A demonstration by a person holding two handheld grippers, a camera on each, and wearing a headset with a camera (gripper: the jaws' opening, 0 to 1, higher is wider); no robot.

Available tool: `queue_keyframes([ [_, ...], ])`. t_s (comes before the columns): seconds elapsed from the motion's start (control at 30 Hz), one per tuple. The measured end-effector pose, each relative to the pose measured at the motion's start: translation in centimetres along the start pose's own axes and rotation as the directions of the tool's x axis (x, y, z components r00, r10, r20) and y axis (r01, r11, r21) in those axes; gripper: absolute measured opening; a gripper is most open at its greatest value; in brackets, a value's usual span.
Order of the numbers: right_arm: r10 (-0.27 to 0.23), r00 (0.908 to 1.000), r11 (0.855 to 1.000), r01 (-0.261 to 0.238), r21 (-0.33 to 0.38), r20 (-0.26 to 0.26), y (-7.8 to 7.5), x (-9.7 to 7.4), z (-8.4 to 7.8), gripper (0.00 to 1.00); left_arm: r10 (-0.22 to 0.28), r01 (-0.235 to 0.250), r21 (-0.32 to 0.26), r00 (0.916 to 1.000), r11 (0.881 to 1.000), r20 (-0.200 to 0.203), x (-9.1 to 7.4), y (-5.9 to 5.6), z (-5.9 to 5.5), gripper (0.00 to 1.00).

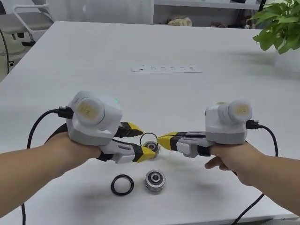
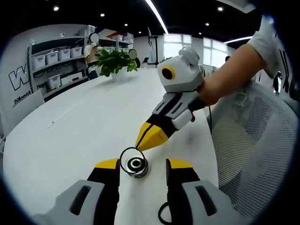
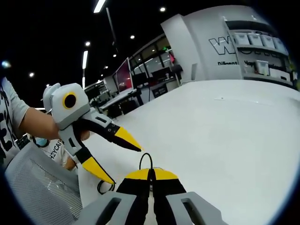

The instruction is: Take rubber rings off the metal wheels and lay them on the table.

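Rubber ring (image 3: 146, 154) lower half hidden behind right tool (image 3: 151, 171); plant (image 1: 276, 23) cropped.

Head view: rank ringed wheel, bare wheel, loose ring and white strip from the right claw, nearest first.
1. Ringed wheel, at the right claw tip.
2. Bare wheel, nearer the camera.
3. Loose ring, left of that wheel.
4. White strip, far ahead.

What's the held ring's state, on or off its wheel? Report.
Half off: the right gripper, fingers shut, lifts the rubber ring above the metal wheel, lower edge apparently touching it.
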State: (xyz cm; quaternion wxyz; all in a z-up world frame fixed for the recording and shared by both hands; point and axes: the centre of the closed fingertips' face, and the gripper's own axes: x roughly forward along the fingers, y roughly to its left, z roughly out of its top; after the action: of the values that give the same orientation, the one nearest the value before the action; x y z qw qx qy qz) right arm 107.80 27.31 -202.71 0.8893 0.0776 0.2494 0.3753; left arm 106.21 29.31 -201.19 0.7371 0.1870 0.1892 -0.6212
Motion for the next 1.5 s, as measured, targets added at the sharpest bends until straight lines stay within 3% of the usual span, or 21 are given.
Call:
queue_keyframes([
  [0.27,0.011,0.9998,1.0,-0.011,0.005,0.014,0.8,-0.1,0.6,0.0,0.008,-0.006,-0.02,0.998,1.0,0.063,-1.9,-0.4,1.5,0.49],
  [0.5,0.026,0.9993,1.0,-0.027,0.01,0.025,1.4,-0.2,0.9,0.0,0.019,-0.016,-0.026,0.996,1.0,0.087,-3.6,-0.8,2.0,0.58],
  [0.63,0.039,0.9989,0.999,-0.039,0.012,0.027,1.8,-0.2,1.0,0.0,0.025,-0.025,-0.004,0.9965,1.0,0.08,-4.5,-1.1,1.7,0.61],
  [0.8,0.053,0.9983,0.999,-0.053,0.011,0.025,2.2,-0.2,1.0,0.0,0.023,-0.018,-0.055,0.9956,0.998,0.091,-5.7,-1.6,1.4,0.65],
  [0.97,0.07,0.9972,0.997,-0.07,0.014,0.025,2.8,0.0,1.0,0.0,0.032,-0.028,-0.039,0.9954,0.999,0.09,-6.7,-2.0,1.2,0.69],
  [1.5,0.133,0.9911,0.991,-0.133,0.02,-0.008,5.3,0.8,0.0,0.0,0.066,-0.06,-0.076,0.9936,0.995,0.092,-9.5,-2.4,-0.3,0.77],
])
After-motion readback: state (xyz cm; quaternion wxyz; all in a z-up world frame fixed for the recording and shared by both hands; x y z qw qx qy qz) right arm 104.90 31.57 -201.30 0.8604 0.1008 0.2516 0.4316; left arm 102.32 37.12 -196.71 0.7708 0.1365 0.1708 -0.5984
